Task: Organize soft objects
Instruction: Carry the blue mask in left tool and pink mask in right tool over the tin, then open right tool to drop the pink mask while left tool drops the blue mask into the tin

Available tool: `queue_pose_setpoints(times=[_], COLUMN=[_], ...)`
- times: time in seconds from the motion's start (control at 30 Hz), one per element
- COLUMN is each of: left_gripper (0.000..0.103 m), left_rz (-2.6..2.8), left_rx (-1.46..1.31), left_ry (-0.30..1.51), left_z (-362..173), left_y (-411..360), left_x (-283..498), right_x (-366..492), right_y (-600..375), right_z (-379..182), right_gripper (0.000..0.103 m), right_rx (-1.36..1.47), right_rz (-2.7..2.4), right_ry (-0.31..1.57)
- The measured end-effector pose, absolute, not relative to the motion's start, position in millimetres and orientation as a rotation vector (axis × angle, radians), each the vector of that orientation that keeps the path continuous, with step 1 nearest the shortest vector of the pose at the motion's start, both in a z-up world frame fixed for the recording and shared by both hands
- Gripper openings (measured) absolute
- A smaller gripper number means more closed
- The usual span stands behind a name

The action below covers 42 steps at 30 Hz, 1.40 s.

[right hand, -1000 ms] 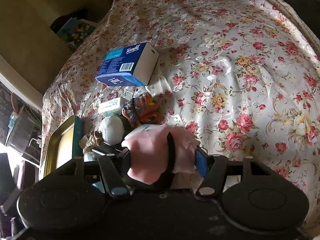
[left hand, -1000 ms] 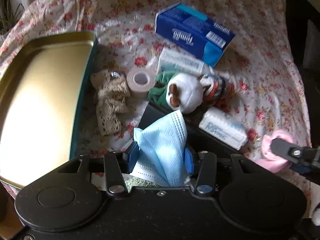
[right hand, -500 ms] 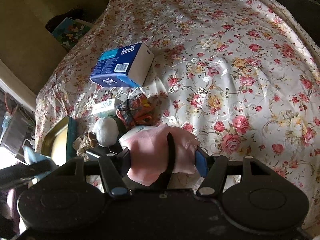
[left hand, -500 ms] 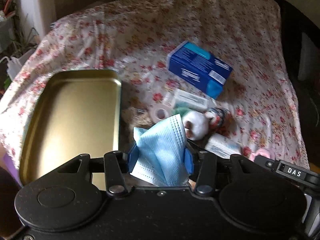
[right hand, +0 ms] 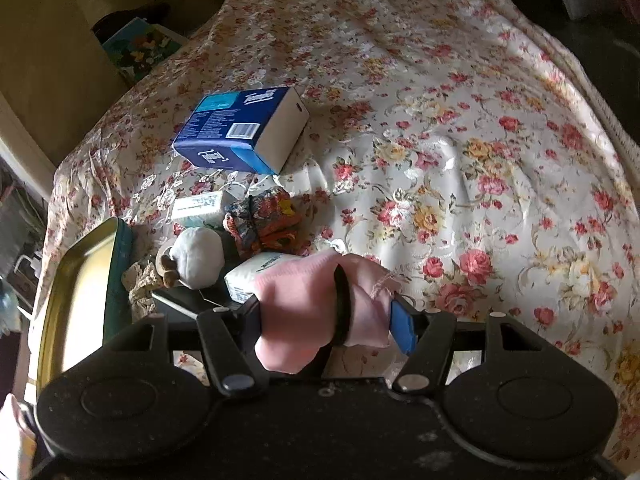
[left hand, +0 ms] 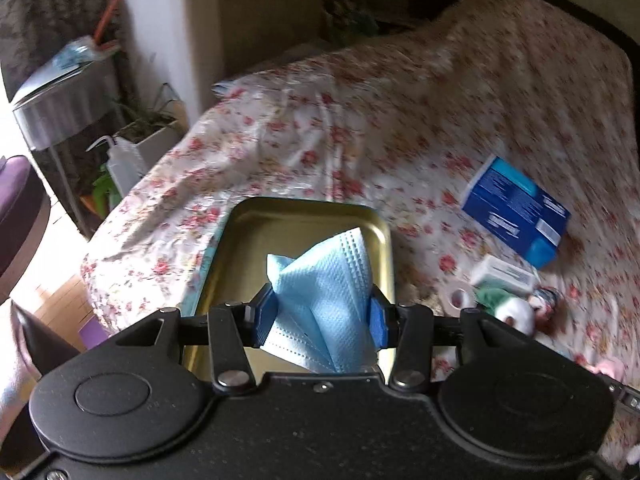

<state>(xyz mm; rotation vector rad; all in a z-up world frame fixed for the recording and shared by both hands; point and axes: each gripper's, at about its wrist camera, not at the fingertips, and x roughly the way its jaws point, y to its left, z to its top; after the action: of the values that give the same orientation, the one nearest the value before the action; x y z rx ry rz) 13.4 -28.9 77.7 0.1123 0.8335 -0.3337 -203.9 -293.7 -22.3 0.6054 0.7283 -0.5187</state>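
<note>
Left hand-held gripper (left hand: pixel 322 318) clamped on blue face mask (left hand: pixel 328 292), angled down over gold tray (left hand: pixel 256 232) near bed's left edge. Right hand-held gripper (right hand: pixel 326 320) clamped on pink cloth bundle (right hand: pixel 304 304) (black band around it), angled down beside clutter: tissue box (right hand: pixel 240 128), white plush (right hand: pixel 200 258). Floral bed cover (right hand: pixel 460 160) bare toward right edge.
</note>
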Motion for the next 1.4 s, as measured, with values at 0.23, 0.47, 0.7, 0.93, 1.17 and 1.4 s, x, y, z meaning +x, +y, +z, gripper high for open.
queue_pose_setpoints(times=[0.23,0.47,0.7,0.93,1.17,1.4], left_gripper=[0.046,0.046,0.047,0.047,0.047,0.056], left_rz=[-0.295,-0.263,-0.262,-0.236,-0.197,-0.211], left_rx=[0.058,-0.035,-0.058,-0.097,-0.085,-0.142], left_ry=[0.906,0.974,0.956,0.954,0.977,1.039], left_z=[63,56,63,65,59,52], left_y=[-7,18,25,37,40,47], left_x=[28,40,38,44,49,55], right_x=[-197,-165,-102,-48,7,42], right_y=[-272,-239,-190,-143,-126,-122], right_z=[-8,17,50,76,77,63], right_gripper=[0.063,0.063,0.063,0.063,0.063,0.063], right_rx=[0.467,0.430,0.366,0.286,0.283,0.313], right_rz=[-0.531,-0.433,-0.266,-0.165,-0.129,-0.127], right_ry=[0.721,0.706,0.696,0.692,0.773,0.858])
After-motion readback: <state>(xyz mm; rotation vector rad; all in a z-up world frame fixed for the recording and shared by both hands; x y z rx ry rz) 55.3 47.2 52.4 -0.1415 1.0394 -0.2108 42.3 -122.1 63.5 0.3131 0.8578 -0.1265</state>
